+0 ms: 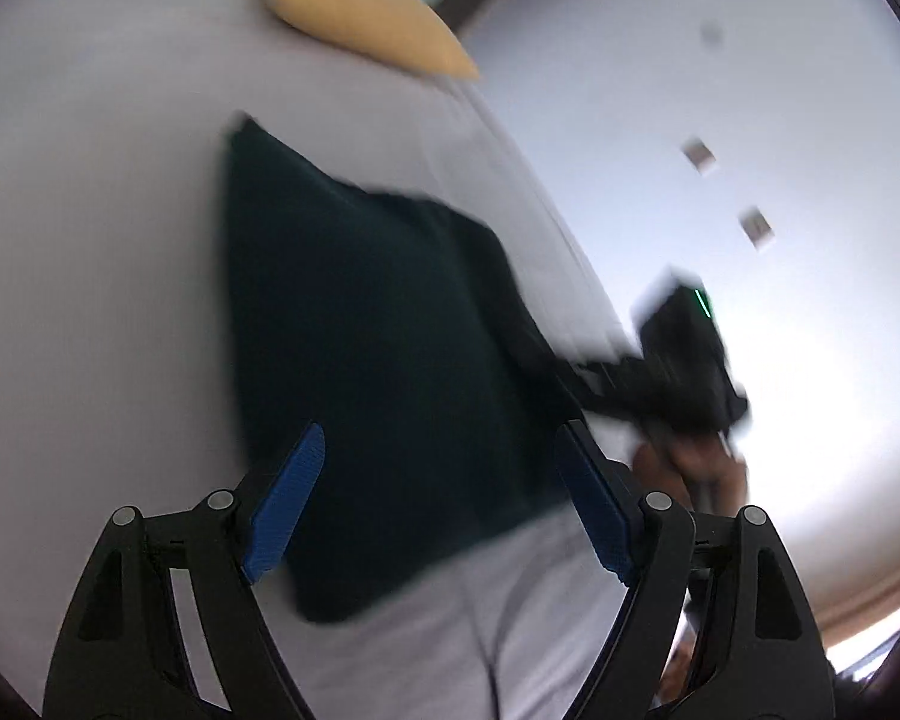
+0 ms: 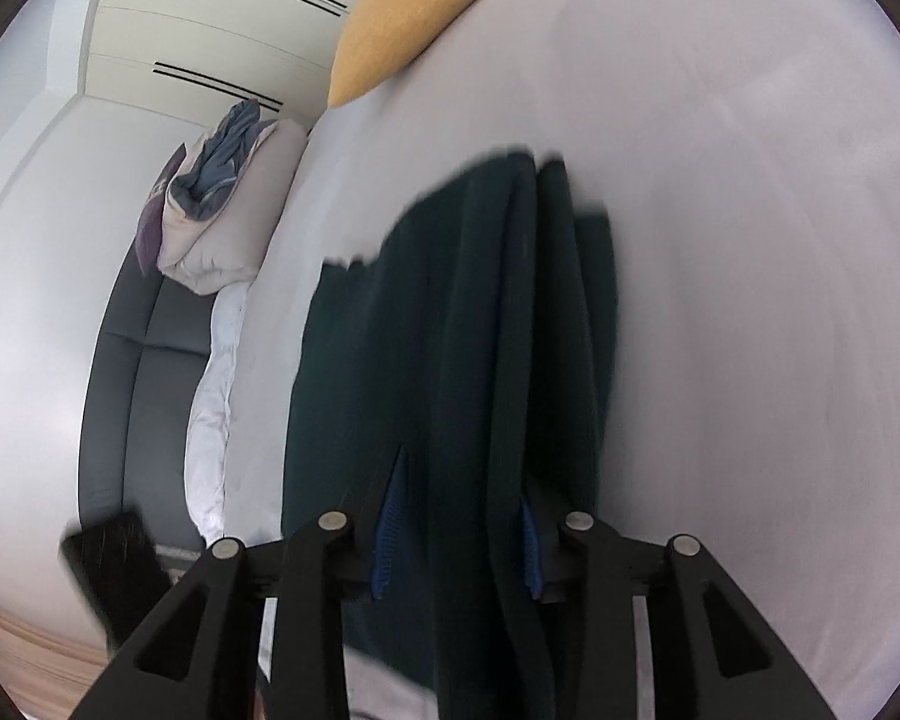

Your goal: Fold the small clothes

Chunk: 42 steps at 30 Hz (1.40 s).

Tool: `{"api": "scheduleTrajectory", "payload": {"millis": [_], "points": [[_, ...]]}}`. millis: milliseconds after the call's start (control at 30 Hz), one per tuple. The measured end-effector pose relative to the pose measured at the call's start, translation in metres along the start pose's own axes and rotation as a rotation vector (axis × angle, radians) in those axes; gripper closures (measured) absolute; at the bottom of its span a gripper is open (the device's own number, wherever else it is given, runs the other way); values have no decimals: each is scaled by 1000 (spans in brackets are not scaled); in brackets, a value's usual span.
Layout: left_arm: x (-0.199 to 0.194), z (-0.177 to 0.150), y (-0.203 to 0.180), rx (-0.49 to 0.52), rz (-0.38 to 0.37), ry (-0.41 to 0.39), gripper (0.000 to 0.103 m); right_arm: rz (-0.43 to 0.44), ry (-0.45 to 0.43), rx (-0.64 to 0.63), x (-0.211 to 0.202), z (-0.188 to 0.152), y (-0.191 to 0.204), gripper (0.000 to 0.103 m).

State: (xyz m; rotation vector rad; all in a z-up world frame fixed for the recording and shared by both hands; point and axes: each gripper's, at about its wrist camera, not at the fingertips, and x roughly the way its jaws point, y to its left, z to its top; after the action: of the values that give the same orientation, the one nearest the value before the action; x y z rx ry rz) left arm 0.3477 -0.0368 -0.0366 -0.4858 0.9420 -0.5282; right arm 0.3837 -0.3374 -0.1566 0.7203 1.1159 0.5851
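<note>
A dark green garment (image 1: 360,312) lies partly folded on a pale grey bed sheet (image 1: 90,180). My left gripper (image 1: 441,429) hovers over its near edge, open wide, with nothing between the blue pads (image 1: 288,504). In the left wrist view one corner of the cloth stretches right toward the other gripper's black body (image 1: 684,354), held by a hand (image 1: 690,462). In the right wrist view a thick fold of the garment (image 2: 450,300) fills the gap of my right gripper (image 2: 462,474), and the pads (image 2: 390,528) sit against it. The picture is blurred.
A yellow pillow (image 2: 408,12) rests at the far end of the bed (image 2: 750,300). Left of the bed are a heap of bedding (image 2: 222,210), a grey upholstered seat (image 2: 150,360) and a cream wardrobe (image 2: 210,18). Bare sheet lies on both sides of the garment.
</note>
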Motion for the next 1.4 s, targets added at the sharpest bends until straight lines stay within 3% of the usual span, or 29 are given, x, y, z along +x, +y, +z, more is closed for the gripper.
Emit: {"api": "scheduleTrajectory", "payload": {"millis": [167,200,233,267,633,733,800,867,1033,1133,1200,1300,1400], "points": [[-9,8,22,-5,39,8,24,2,-29,34,-16,-38,-2,69],[-4,10,22,3,49,15,24,-6,-31,40,-18,-42,-4,75],[-4,9,22,14,47,27,24,-20,-34,44,-18,-46,-5,88],[-6,10,22,24,42,36,24,-44,-38,46,-20,-49,-6,90],[30,16,24,189,166,56,24,23,-103,156,-29,-74,-40,93],[31,-3,45,158,203,77,24,38,-125,147,-22,-79,-46,96],[25,-2,59,100,178,91,25,69,-134,170,-20,-77,-52,96],[3,-4,63,86,180,39,25,76,-132,159,-21,-74,-50,95],[-26,26,39,180,178,-80,25,29,-155,146,-32,-77,-36,90],[-25,46,33,220,142,-84,44,-54,-192,125,-45,-81,-22,86],[-18,60,36,227,119,-60,67,-121,-219,104,-55,-81,-10,84],[2,80,51,166,68,-21,77,-177,-280,64,-69,-78,4,84],[18,85,74,138,77,27,79,-133,-318,33,-75,-70,16,84]]}}
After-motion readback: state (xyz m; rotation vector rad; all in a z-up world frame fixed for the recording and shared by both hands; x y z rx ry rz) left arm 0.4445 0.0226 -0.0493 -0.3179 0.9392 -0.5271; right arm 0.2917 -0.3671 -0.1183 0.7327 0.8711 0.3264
